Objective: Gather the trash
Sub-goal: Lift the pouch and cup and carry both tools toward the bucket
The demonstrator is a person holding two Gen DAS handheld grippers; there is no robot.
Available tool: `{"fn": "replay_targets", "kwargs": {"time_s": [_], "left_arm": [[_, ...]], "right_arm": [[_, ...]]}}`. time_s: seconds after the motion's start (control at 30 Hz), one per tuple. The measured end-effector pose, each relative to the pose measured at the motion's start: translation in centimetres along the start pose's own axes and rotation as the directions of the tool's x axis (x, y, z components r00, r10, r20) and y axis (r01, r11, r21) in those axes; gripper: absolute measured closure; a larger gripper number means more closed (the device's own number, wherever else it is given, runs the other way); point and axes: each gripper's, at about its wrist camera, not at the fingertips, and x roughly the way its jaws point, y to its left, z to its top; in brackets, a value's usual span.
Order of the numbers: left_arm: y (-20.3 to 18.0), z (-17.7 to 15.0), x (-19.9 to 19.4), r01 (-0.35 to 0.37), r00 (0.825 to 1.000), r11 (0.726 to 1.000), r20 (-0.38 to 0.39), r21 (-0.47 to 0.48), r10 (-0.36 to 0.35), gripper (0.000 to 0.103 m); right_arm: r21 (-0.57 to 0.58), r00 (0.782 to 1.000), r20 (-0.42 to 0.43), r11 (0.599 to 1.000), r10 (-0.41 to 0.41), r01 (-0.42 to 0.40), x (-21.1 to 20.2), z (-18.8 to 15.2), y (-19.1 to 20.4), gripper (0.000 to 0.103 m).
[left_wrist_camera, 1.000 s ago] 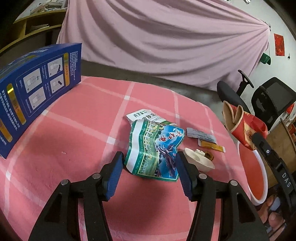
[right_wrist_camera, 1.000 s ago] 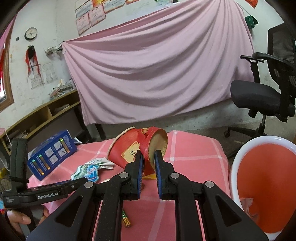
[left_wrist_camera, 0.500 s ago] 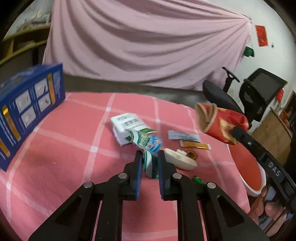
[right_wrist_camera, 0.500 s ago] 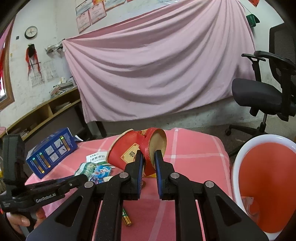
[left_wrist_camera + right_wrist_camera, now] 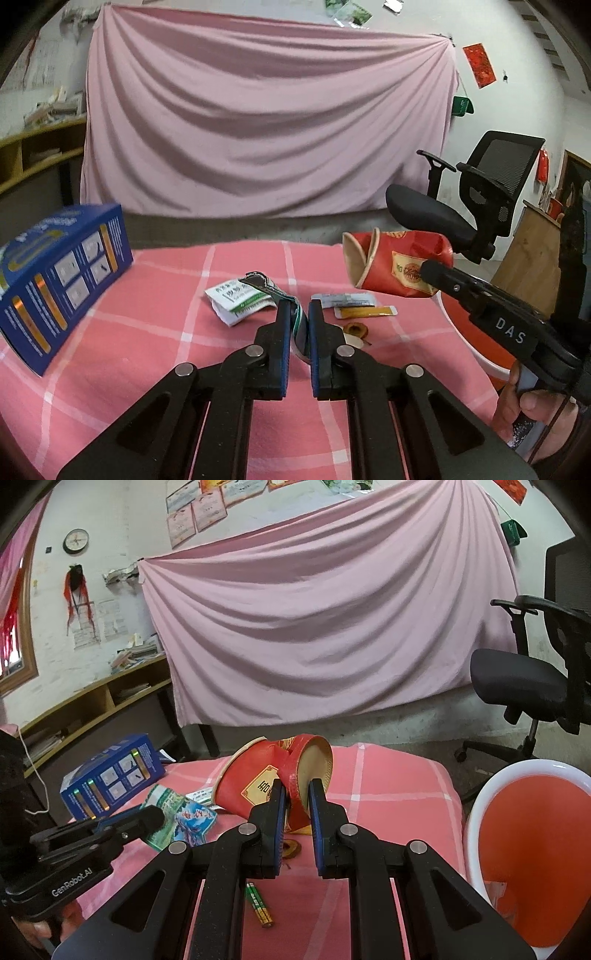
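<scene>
The left gripper [image 5: 296, 325] is closing its jaws on a crumpled, glossy green-and-blue printed wrapper [image 5: 177, 818], pinched edge-on between the blue pads and lifted off the pink checked tablecloth [image 5: 155, 332]. The right gripper [image 5: 297, 794] is pressed tight on the rim of a crushed red paper cup [image 5: 258, 782], held in the air beside the red plastic bin with a white rim [image 5: 532, 853]. On the cloth lie a white printed sachet [image 5: 236, 299], an orange foil strip [image 5: 365, 311], a green-and-gold battery [image 5: 259, 904] and a blue cardboard box [image 5: 55, 280]. A brown scrap behind the left gripper's pads is too hidden to make out.
</scene>
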Motion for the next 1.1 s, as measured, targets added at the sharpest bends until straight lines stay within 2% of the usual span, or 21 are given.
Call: {"fn": "replay_targets", "kwargs": {"time_s": [0.3, 0.6, 0.83, 1.1], "left_arm": [[-1.7, -0.9, -1.6, -0.027, 0.993, 0.997, 0.118, 0.067, 0.019, 0.097], [-2.3, -1.9, -3.2, -0.069, 0.974, 0.994, 0.22, 0.081, 0.049, 0.097], [-3.9, -2.6, -5.3, -0.118, 0.937, 0.989, 0.34, 0.092, 0.08, 0.097], [-7.9, -1.7, -7.0, -0.085, 0.893, 0.987, 0.45, 0.136, 0.015, 0.097]], "right_arm": [[-0.018, 0.999, 0.041, 1.0, 0.005, -0.004, -0.8, 0.0, 0.4, 0.092], [-0.028, 0.988, 0.154, 0.999, 0.026, -0.022, -3.0, 0.1, 0.7, 0.092], [-0.047, 0.963, 0.267, 0.999, 0.036, -0.024, -5.6, 0.0, 0.9, 0.092], [-0.072, 0.924, 0.382, 0.996, -0.024, 0.055, -9.0, 0.0, -0.1, 0.092]]}}
